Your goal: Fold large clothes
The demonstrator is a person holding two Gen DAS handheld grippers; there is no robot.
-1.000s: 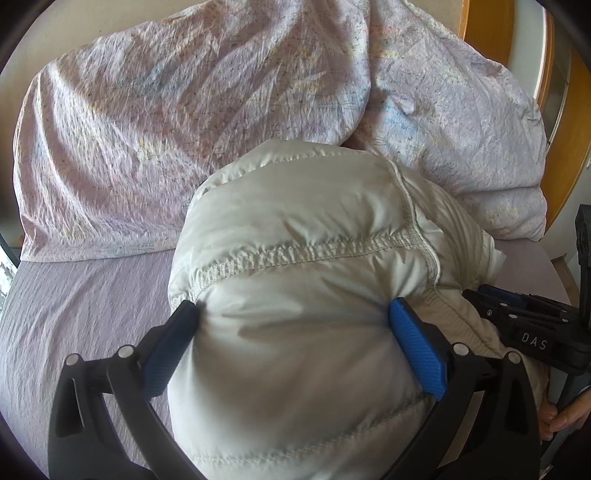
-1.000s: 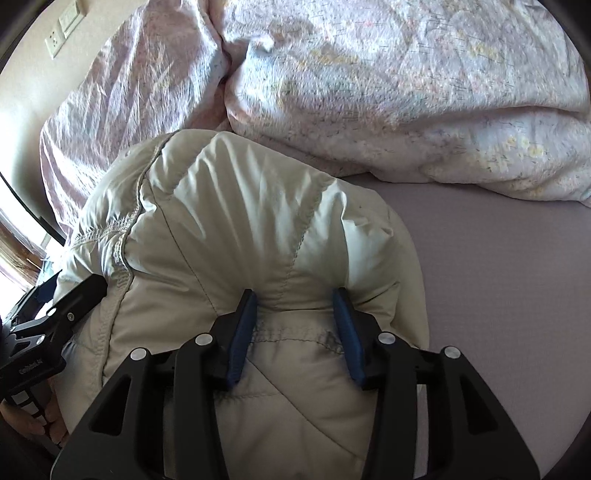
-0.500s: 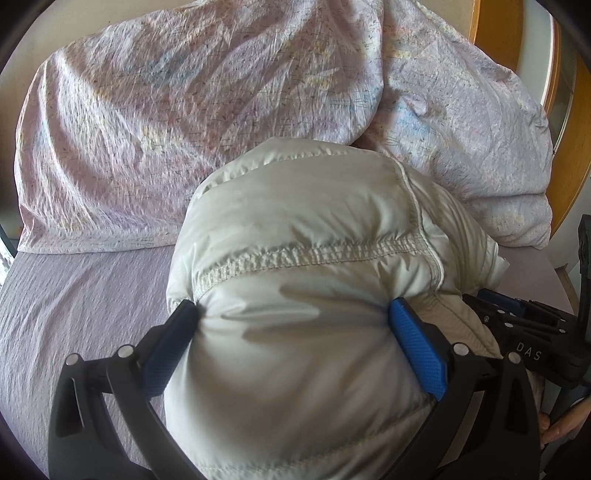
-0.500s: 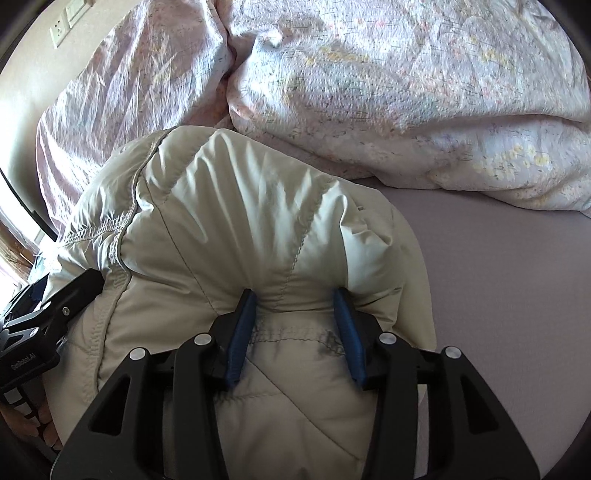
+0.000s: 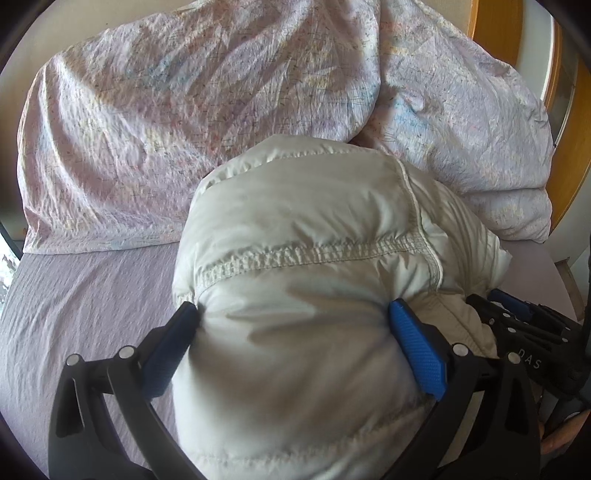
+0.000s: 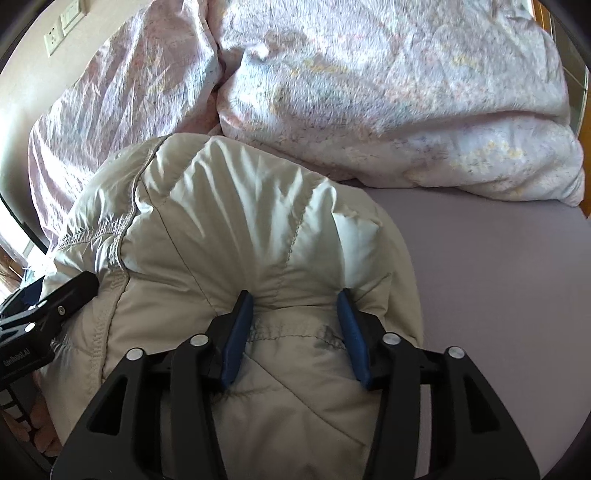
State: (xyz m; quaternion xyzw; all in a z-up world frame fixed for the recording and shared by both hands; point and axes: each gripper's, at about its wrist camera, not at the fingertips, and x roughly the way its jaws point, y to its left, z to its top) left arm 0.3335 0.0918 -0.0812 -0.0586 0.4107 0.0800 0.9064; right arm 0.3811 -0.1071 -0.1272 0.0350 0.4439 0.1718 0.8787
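A cream puffy quilted jacket (image 5: 314, 236) is bunched up above a lilac bed sheet (image 5: 81, 302); it also fills the right wrist view (image 6: 229, 206). My left gripper (image 5: 293, 314) has its blue-padded fingers pressed into a thick fold of the jacket on both sides. My right gripper (image 6: 293, 302) is shut on another fold of the same jacket at a stitched seam. The right gripper shows at the right edge of the left wrist view (image 5: 517, 325), and the left gripper at the left edge of the right wrist view (image 6: 48, 306). The jacket's underside is hidden.
A crumpled pale patterned duvet (image 5: 184, 110) lies piled across the far side of the bed, also in the right wrist view (image 6: 388, 92). A wooden frame (image 5: 569, 155) stands at the right. Wall sockets (image 6: 55, 35) sit top left. Bare sheet (image 6: 498, 277) lies to the right.
Both grippers have carried the jacket a little forward toward the duvet and slightly lower. Both grips are unchanged.
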